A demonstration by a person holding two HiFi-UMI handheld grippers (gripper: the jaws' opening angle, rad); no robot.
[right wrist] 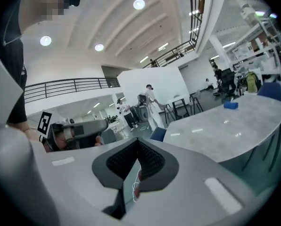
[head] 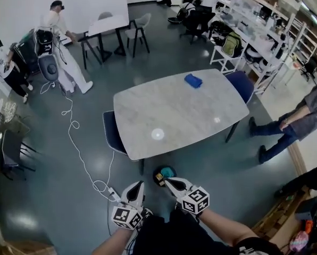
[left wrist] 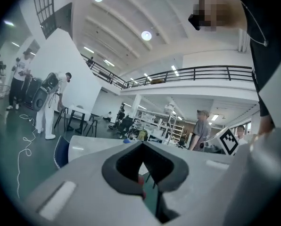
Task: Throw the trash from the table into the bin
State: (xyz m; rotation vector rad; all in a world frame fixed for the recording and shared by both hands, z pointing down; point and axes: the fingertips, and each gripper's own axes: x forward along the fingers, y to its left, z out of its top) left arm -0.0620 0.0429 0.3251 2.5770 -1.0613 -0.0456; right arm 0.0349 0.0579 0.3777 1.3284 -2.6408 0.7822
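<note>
A blue crumpled thing (head: 193, 80) lies near the far edge of the pale marble table (head: 169, 116); it also shows as a blue lump (right wrist: 230, 105) in the right gripper view. On the floor just before the table's near edge stands a small round teal and black bin (head: 165, 172). Both grippers are held close to my body, short of the table. My left gripper (head: 139, 185) has its jaws closed tip to tip (left wrist: 142, 146), with nothing between them. My right gripper (head: 167, 181) is likewise shut and empty (right wrist: 138, 141).
Blue chairs stand at the table's left side (head: 111, 132) and far right corner (head: 241, 84). A person (head: 297, 121) stands right of the table, and another in white (head: 60, 41) at the back left. A white cable (head: 76, 142) trails over the floor. Shelves and desks line the back right.
</note>
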